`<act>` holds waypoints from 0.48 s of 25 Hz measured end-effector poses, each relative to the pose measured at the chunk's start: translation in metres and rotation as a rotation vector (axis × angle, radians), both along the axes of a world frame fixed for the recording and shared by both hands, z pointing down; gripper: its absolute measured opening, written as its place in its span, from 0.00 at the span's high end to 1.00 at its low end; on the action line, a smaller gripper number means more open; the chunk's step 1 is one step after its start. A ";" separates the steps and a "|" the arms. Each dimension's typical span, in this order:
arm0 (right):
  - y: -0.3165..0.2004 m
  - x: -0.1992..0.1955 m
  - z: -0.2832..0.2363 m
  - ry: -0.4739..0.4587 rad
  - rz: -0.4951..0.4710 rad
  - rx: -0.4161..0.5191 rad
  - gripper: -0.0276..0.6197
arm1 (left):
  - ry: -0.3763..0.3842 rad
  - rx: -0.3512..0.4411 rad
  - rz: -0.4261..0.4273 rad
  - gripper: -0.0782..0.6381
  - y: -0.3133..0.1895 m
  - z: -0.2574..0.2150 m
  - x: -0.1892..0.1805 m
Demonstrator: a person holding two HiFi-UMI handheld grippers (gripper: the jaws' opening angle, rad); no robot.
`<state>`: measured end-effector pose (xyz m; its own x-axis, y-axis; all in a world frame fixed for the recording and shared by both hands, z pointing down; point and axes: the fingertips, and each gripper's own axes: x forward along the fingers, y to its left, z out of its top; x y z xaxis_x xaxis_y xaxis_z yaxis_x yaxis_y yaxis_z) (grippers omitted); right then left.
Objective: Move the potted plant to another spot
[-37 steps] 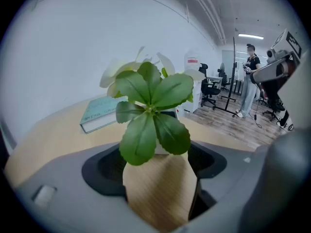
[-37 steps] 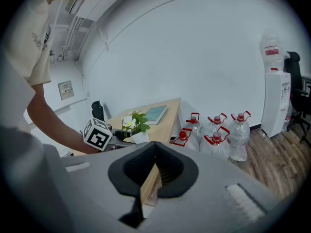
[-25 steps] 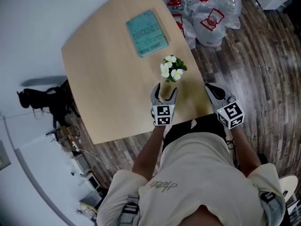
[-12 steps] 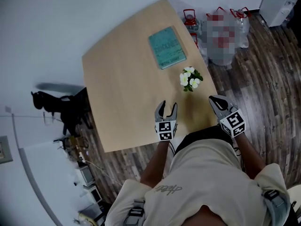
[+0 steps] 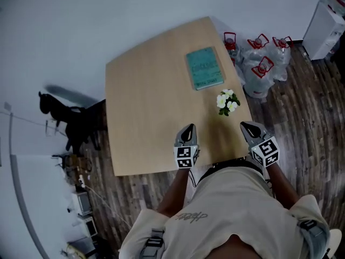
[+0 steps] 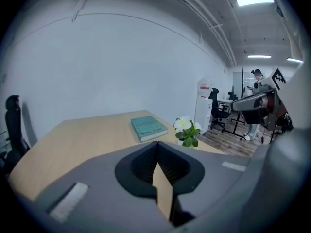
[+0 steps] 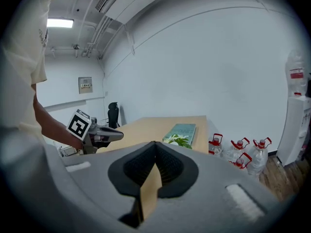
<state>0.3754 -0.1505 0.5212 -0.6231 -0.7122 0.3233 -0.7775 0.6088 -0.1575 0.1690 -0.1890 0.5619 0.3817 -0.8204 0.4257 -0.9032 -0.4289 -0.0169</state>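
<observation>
Head view: I see the small white-flowered potted plant [image 5: 228,102] standing near the pale wooden table's [image 5: 145,107] right edge, just near-right of the teal book [image 5: 205,68].
Left gripper view: left gripper [image 6: 157,152] jaws have just closed together, with nothing between them; the plant is beyond them on the right.
Right gripper view: right gripper [image 7: 154,152] jaws are together and hold nothing.

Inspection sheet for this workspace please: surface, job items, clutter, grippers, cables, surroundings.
Surface: light wooden table, mostly bare.
Job's things: small white-flowered potted plant near the table's right edge, untouched.
Clutter: teal book lying flat beyond the plant.
Grippers: left gripper just closed on nothing; right gripper shut, empty; both near the table's front edge.
Cables: nothing seen on the table.
Surroundings: clear water jugs with red handles on dark plank floor; black chair at left.
</observation>
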 end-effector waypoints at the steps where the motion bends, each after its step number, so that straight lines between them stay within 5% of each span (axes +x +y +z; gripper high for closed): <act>1: -0.001 -0.001 -0.003 0.001 0.000 0.005 0.95 | 0.017 0.005 -0.004 0.87 0.000 -0.004 -0.002; 7: -0.015 -0.008 -0.029 0.002 -0.009 0.065 0.95 | 0.139 0.030 -0.013 0.87 -0.009 -0.048 -0.008; 12: -0.023 -0.009 -0.054 0.001 -0.014 0.114 0.95 | 0.156 0.089 0.026 0.87 -0.015 -0.091 -0.005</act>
<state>0.3667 -0.1736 0.4676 -0.6326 -0.7359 0.2414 -0.7692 0.6332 -0.0853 0.1643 -0.2041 0.4708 0.4591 -0.8411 0.2860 -0.8863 -0.4555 0.0833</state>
